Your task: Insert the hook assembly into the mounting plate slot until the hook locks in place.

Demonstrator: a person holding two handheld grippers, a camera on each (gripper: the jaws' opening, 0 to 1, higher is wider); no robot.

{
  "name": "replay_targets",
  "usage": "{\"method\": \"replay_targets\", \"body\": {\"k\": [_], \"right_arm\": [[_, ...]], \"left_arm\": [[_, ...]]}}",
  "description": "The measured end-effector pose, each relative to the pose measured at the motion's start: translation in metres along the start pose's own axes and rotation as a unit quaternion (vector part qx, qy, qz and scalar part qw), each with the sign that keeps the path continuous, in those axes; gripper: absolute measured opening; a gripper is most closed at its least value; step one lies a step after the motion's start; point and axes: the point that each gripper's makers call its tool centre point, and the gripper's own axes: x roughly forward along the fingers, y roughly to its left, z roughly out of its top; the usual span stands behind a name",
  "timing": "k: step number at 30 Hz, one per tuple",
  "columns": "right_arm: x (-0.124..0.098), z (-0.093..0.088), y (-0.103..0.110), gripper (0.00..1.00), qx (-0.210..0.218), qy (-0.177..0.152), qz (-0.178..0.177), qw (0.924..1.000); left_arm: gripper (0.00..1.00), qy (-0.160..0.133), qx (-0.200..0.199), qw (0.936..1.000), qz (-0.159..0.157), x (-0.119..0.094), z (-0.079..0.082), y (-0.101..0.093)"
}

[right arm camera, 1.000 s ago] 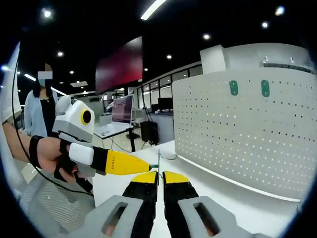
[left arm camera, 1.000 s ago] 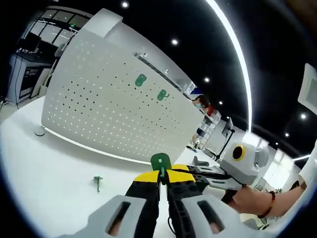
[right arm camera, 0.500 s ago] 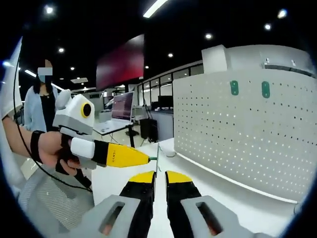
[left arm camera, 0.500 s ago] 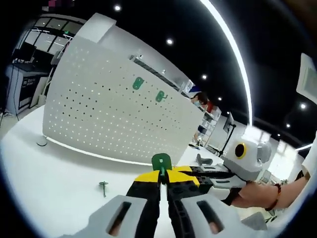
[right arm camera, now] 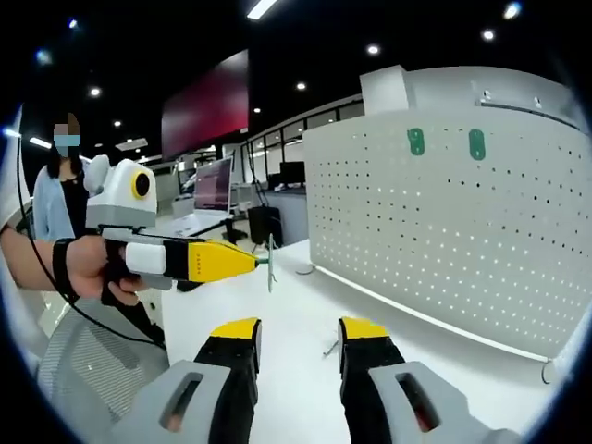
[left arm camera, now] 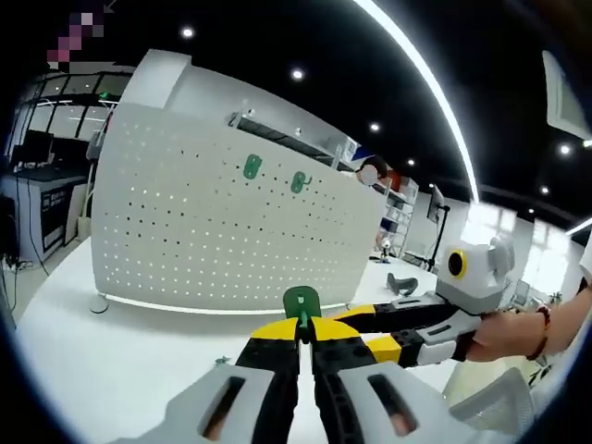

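Note:
My left gripper [left arm camera: 302,326] is shut on a green hook assembly [left arm camera: 301,302], which stands up from between its yellow-tipped jaws. In the right gripper view the same left gripper [right arm camera: 252,262] comes in from the left, held by a hand, with the green hook [right arm camera: 269,265] at its tip. My right gripper [right arm camera: 298,335] stands open below it, its jaws wide apart and holding nothing. The right gripper [left arm camera: 375,331] lies just right of the hook. Beyond stands the white perforated mounting plate [left arm camera: 222,236] [right arm camera: 444,240], upright on the table, with two green hooks [left arm camera: 252,168] [right arm camera: 416,141] high on it.
A small loose green hook [left arm camera: 220,361] [right arm camera: 328,350] lies on the white table [left arm camera: 111,351] in front of the board. A person [right arm camera: 57,190] stands at the left in the right gripper view. Desks and monitors [right arm camera: 215,185] fill the background.
My right gripper has opened and let go of the hook's edge; the left gripper still holds it. Both views have swung, so the board sits more squarely ahead.

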Motion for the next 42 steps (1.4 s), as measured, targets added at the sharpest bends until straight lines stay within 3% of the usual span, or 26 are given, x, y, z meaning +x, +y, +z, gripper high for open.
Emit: {"method": "replay_targets", "body": {"k": [11,15,19,36,42], "right_arm": [[-0.012,-0.006,-0.009,0.63,0.009,-0.002,-0.037,0.9993],[-0.015,-0.01,-0.01,0.67,0.013,0.003,-0.042,0.999],[-0.019,-0.013,-0.011,0.79,0.01,0.0,-0.052,0.9986],[-0.026,-0.02,-0.008,0.91,0.005,0.003,-0.063,0.998],[-0.029,-0.018,-0.007,0.91,0.006,0.0,-0.064,0.9979]], "left_arm": [[0.03,-0.005,0.032,0.999,0.03,0.009,0.02,0.018],[0.03,-0.01,0.043,0.9981,0.042,0.011,0.027,0.023],[0.03,-0.015,0.057,0.9964,0.061,0.016,0.035,0.029],[0.03,-0.032,0.117,0.9859,0.115,0.042,0.069,0.049],[0.03,-0.042,0.134,0.9824,0.124,0.053,0.09,0.056]]}}
